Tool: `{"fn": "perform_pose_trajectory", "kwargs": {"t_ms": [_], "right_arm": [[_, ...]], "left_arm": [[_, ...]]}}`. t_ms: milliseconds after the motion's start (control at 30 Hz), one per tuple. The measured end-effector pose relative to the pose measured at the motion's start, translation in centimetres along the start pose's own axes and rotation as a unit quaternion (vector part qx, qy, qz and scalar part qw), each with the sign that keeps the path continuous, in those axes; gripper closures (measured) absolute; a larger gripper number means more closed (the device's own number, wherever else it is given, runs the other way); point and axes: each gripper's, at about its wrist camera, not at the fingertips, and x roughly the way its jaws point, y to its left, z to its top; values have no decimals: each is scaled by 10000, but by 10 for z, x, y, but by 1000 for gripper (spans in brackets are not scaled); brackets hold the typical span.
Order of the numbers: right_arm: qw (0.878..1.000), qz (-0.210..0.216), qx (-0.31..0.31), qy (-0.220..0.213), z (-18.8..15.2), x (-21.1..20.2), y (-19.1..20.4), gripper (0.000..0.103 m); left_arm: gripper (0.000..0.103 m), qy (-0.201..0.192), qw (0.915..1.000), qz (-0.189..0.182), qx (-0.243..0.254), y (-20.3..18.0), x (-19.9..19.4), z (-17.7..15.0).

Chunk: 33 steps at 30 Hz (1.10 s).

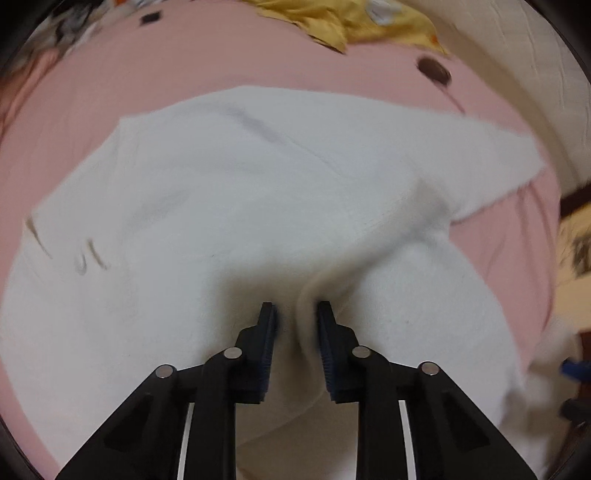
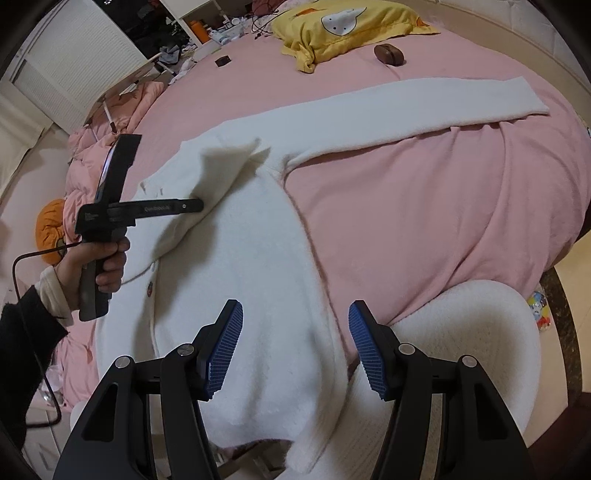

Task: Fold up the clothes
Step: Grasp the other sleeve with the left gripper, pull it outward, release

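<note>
A white fuzzy cardigan [image 2: 258, 236] lies spread on a pink bed [image 2: 424, 206], one sleeve [image 2: 424, 107] stretched toward the far right. My left gripper [image 1: 297, 314] is shut on a pinched fold of the cardigan [image 1: 258, 192]. In the right wrist view the left gripper [image 2: 197, 205] lifts the cardigan's left part, raising a peak of cloth. My right gripper [image 2: 295, 332] is open and empty, hovering above the cardigan's lower hem near the bed's front edge.
A yellow pillow [image 2: 343, 26] and a brown pouch [image 2: 388, 54] lie at the bed's far end. A pink quilt [image 2: 96, 158] and an orange cushion [image 2: 50, 229] are heaped at left. A white fluffy seat [image 2: 472, 332] stands at front right.
</note>
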Motion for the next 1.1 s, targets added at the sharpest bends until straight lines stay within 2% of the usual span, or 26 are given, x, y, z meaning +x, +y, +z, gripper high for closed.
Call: {"fn": "perform_pose_trajectory", "kwargs": {"t_ms": [100, 133, 200, 267, 367, 467, 500, 567, 633, 700, 767, 900, 1000, 1100], "right_arm": [[10000, 16, 10, 88, 0, 3, 2, 42], [10000, 19, -3, 89, 0, 3, 3, 42], [10000, 19, -32, 73, -1, 2, 7, 42], [9999, 37, -54, 81, -2, 2, 12, 42], [9999, 40, -82, 115, -3, 3, 15, 42], [9998, 36, -73, 167, -5, 4, 18, 42], [9998, 32, -69, 187, -6, 5, 18, 42], [9997, 11, -74, 215, -7, 4, 17, 42], [9997, -3, -78, 211, -8, 2, 17, 42], [9998, -23, -85, 200, -8, 0, 18, 42], [9997, -46, -109, 215, -9, 0, 19, 42], [9995, -77, -191, 222, -9, -2, 29, 42], [9993, -89, -305, 203, -9, -6, 40, 42], [9987, -116, -447, 221, -12, -7, 54, 42]], "left_arm": [[80, 9, 9999, -107, -59, -3, -2, -3], [77, 19, 9999, -119, -69, -4, -3, -2], [64, 48, 9999, -118, -73, -4, -1, -2], [61, -8, 10000, 30, 62, -9, 0, -2], [61, -136, 9967, 553, 573, -26, 7, -4], [75, -252, 9860, 1129, 1203, -48, 16, -9], [80, -261, 9854, 1158, 1218, -48, 18, -10], [86, -305, 9902, 962, 965, -41, 15, -9], [89, -439, 9964, 539, 482, -25, 3, -6], [89, -675, 9976, 148, 31, -5, -17, -6], [89, -996, 9944, -29, -358, 17, -40, -9], [90, -1815, 9756, -256, -1210, 69, -94, -22], [90, -2400, 9554, -116, -1716, 112, -140, -49], [90, -2910, 9312, 237, -2181, 162, -188, -88]]}}
